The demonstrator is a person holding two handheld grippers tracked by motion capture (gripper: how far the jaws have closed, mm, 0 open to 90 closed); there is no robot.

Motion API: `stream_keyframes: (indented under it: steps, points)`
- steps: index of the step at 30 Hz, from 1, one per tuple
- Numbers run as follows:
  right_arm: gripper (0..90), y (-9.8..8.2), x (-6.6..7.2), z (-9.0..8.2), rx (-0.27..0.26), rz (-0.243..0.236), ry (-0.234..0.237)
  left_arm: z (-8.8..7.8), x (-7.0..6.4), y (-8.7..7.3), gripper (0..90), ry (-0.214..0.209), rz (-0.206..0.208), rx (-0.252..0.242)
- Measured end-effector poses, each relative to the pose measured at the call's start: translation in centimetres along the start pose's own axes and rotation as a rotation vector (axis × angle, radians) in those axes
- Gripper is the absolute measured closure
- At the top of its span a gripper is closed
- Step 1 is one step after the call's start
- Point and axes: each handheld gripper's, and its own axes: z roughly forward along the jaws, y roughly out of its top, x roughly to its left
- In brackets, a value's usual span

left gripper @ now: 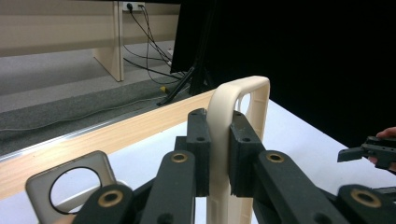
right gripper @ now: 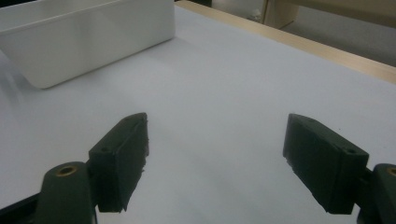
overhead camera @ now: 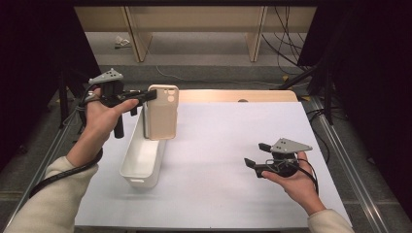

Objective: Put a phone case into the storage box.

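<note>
Left claw (overhead camera: 151, 95) is clamped on the beige phone case (overhead camera: 162, 112), upright above the white bin (overhead camera: 141, 162) near the table's left edge. Drop-in remains. Right claw (overhead camera: 256, 155) hangs wide open, empty.

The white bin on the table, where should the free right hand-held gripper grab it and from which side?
Probably the long side wall of the white bin that faces the right hand-held gripper. Come from above with open jaws astride the rim: the wall is thin and upright and the top is open. Grip toward the near end, since the phone case clamped in the left hand-held gripper hangs over the far end.
</note>
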Motion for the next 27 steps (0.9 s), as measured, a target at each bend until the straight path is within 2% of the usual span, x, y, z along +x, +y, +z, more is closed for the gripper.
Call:
stream_keyframes:
  steps: [14,22,27]
  points:
    - [23.4,-0.1,-0.1,0.0,-0.007,0.012,-0.003,-0.6,1.9,0.0,80.9,0.018,0.024,0.005]
    - [23.4,-0.1,-0.2,0.0,-0.006,0.014,-0.003,-0.6,2.8,0.0,80.8,0.029,0.074,-0.006]
    - [23.4,-0.1,-0.2,0.0,-0.008,0.015,-0.004,-0.6,3.9,-0.4,80.8,0.025,0.091,-0.021]
